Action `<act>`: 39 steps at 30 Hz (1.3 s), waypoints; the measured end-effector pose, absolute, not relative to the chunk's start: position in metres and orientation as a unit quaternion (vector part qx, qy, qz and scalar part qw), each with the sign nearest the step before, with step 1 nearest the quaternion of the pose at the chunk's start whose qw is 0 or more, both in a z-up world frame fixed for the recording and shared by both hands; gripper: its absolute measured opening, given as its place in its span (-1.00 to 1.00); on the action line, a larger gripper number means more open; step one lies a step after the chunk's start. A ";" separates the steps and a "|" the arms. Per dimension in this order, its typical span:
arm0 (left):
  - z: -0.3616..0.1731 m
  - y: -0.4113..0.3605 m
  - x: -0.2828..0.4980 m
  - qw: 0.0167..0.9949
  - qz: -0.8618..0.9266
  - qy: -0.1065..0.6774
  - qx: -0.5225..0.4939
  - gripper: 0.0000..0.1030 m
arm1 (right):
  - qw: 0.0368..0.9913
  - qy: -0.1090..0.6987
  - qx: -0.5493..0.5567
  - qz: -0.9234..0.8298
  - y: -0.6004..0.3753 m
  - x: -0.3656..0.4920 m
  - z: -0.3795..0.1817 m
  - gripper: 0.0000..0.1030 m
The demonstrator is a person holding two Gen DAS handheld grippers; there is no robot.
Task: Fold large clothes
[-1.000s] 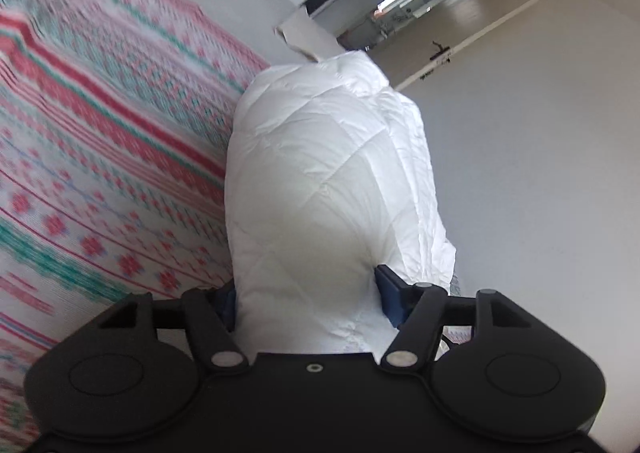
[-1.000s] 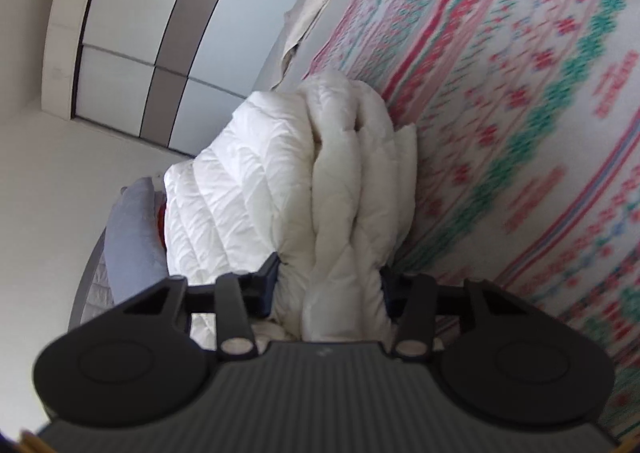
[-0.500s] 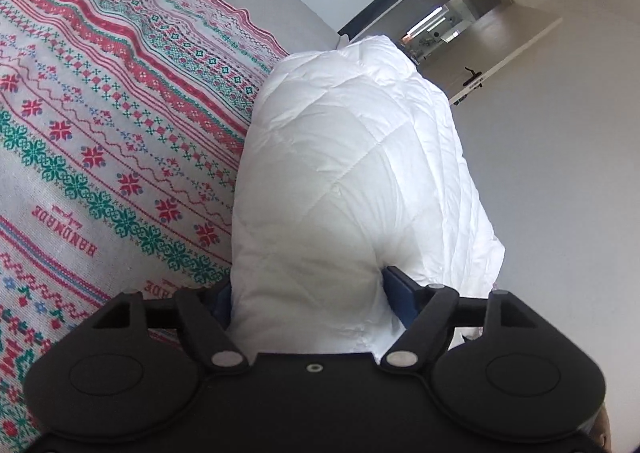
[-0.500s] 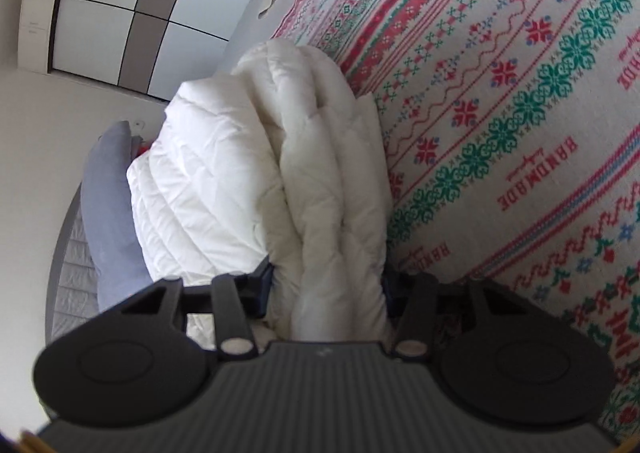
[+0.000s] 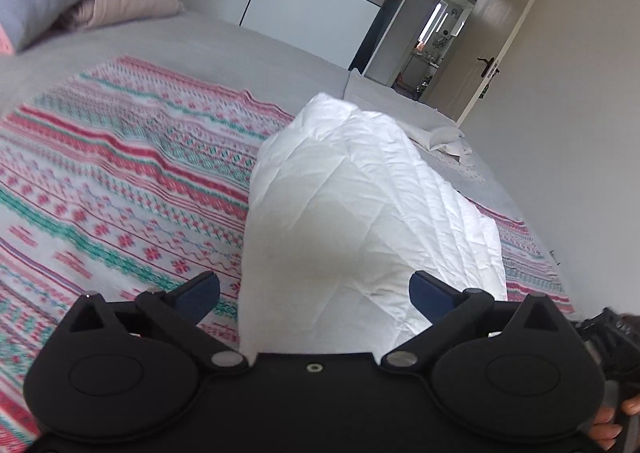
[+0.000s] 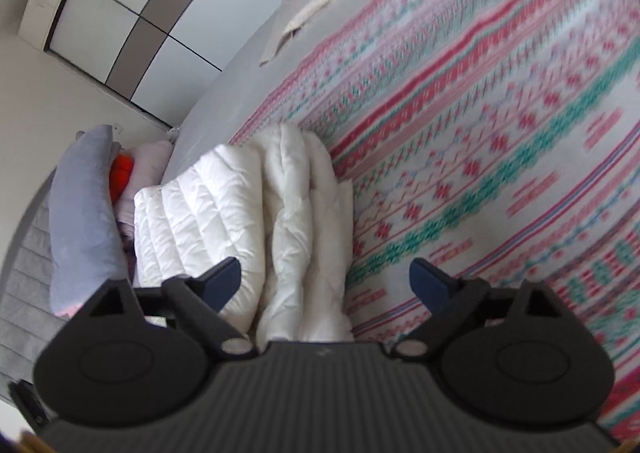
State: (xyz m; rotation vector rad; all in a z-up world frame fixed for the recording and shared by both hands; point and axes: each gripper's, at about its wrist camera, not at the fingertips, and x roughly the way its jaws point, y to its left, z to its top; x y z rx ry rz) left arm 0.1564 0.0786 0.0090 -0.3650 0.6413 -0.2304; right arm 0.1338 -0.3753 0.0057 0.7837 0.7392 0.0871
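Note:
A white quilted puffy garment (image 5: 352, 213) lies folded in a thick bundle on a bed covered by a red, green and white patterned blanket (image 5: 120, 193). My left gripper (image 5: 314, 287) is open, its blue-padded fingers spread on either side of the bundle's near end. In the right wrist view the same white garment (image 6: 256, 221) shows its stacked layers. My right gripper (image 6: 326, 279) is open too, with the fold edge between its fingers and the blanket (image 6: 500, 153) to the right.
A grey-blue pillow (image 6: 82, 213), an orange item (image 6: 122, 175) and pale bedding are piled at the bed's head. A light cloth (image 5: 440, 137) lies on the grey sheet beyond the garment. Wardrobe doors (image 5: 304, 9) and an open doorway (image 5: 440, 29) stand behind.
Both grippers have opened and let go of the white garment, which now rests on the blanket. Both cameras have swung, so the bed and room appear at a new angle.

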 end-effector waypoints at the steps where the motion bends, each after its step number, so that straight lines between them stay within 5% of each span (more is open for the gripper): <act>1: 0.014 0.078 0.149 0.931 -0.106 0.308 -0.166 0.99 | 0.864 0.345 0.365 0.041 -0.377 0.127 0.014 0.87; 18: 0.021 0.066 0.040 0.944 -0.013 0.313 -0.107 1.00 | 0.946 0.301 0.104 -0.066 -0.286 0.016 0.068 0.99; 39: -0.004 0.024 0.022 0.945 0.020 0.326 0.008 1.00 | 0.946 0.319 0.014 -0.056 -0.227 0.002 0.034 0.99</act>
